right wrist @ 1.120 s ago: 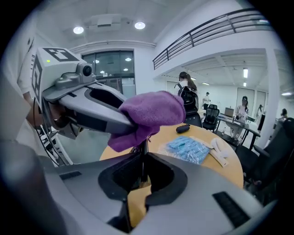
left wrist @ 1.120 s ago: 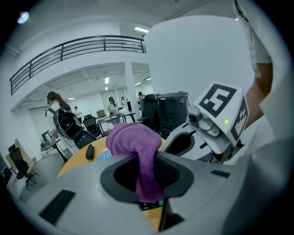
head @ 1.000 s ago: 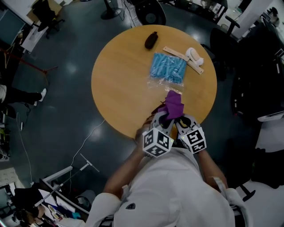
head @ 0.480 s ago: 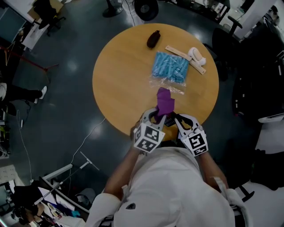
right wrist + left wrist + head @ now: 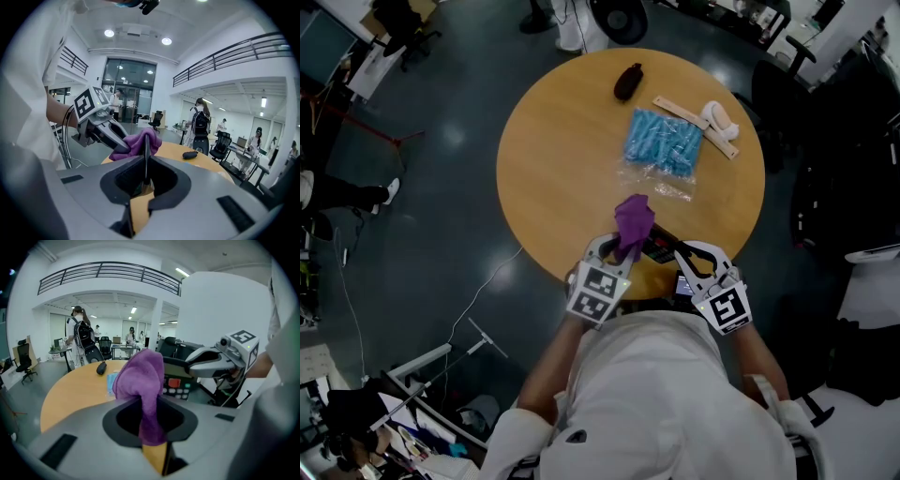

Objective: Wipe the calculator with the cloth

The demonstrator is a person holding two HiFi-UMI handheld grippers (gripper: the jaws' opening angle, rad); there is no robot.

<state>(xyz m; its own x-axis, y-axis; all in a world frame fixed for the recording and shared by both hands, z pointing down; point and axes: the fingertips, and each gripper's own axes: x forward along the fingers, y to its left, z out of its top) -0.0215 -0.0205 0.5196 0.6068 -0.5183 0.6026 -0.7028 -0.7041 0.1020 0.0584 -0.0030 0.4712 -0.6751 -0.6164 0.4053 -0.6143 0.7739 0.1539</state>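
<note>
My left gripper [image 5: 622, 247] is shut on a bunched purple cloth [image 5: 633, 223] above the near edge of the round wooden table [image 5: 562, 159]. In the left gripper view the cloth [image 5: 140, 378] rises from the jaws and leans against the calculator [image 5: 177, 381], a dark slab with a red key. My right gripper [image 5: 673, 259] is shut on the calculator [image 5: 659, 247] and holds it off the table. In the right gripper view the calculator [image 5: 146, 161] stands edge-on between the jaws, with the cloth [image 5: 137, 144] against its far end and the left gripper [image 5: 104, 130] behind it.
On the far half of the table lie a clear bag of blue pieces [image 5: 664, 142], a small black object [image 5: 627, 82], a wooden strip [image 5: 689, 124] and a white item [image 5: 718, 119]. Office chairs and several people stand beyond the table in the gripper views.
The left gripper has carried the purple cloth leftward and nearer across the calculator. The right gripper has shifted slightly right and up, and more of the calculator shows.
</note>
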